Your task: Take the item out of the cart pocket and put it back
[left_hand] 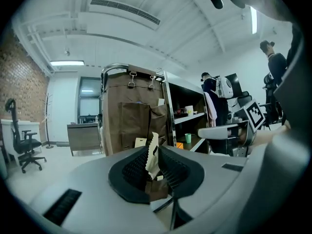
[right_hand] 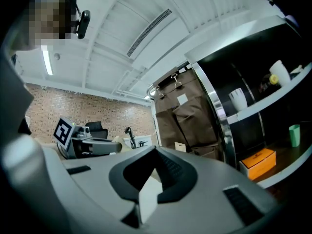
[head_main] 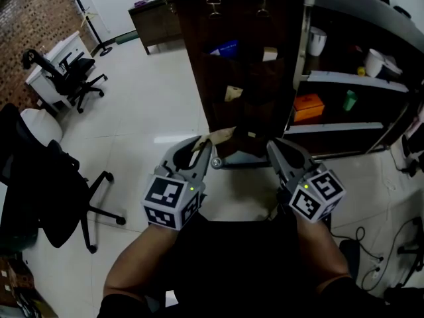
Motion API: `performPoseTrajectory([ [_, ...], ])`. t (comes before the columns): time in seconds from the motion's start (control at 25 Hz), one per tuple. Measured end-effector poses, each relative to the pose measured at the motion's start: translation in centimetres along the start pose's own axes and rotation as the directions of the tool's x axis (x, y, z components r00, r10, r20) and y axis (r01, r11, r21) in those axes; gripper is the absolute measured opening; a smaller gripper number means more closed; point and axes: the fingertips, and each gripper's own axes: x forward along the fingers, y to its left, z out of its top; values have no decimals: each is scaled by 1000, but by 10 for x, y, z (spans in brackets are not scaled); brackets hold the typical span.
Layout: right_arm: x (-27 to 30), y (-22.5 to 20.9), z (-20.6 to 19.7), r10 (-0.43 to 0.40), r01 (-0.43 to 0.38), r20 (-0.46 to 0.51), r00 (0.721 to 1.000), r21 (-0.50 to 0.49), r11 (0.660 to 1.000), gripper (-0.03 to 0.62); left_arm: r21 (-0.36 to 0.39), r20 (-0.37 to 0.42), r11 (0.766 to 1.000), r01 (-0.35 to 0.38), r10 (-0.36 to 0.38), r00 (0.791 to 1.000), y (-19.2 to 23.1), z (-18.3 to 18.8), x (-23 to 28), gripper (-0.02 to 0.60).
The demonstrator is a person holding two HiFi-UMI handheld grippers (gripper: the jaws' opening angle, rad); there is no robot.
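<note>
A brown fabric pocket organiser (head_main: 246, 71) hangs on the side of a metal cart; it also shows in the left gripper view (left_hand: 130, 117) and the right gripper view (right_hand: 191, 115). Its pockets hold a blue item (head_main: 225, 48) and cream packets (head_main: 232, 93). My left gripper (head_main: 204, 146) is shut on a flat cream packet (head_main: 222, 135) with a serrated edge, held just in front of the organiser's lower pockets. That packet (left_hand: 153, 156) stands upright between the ribbed pads of the left gripper (left_hand: 155, 161). My right gripper (head_main: 273, 149) hangs beside it, shut and empty, also in its own view (right_hand: 156, 152).
The cart's shelves hold an orange box (head_main: 308, 106), a green cup (head_main: 349, 101) and white cups (head_main: 317, 41). Black office chairs stand at the left (head_main: 71, 78) and near left (head_main: 56, 197). Cables (head_main: 371, 244) lie on the floor at the right. A person (left_hand: 214, 89) stands beyond the cart.
</note>
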Motion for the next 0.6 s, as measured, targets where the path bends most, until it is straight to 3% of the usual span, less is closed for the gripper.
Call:
performPoseTrajectory([
  [0.28, 1, 4, -7, -9, 9, -26, 1000, -27, 1000, 12, -19, -4, 1000, 2, -3, 1000, -17, -28, -9, 48],
  [0.6, 4, 2, -9, -21, 20, -33, 999, -28, 999, 12, -28, 11, 1000, -4, 4, 1000, -13, -31, -10, 48],
])
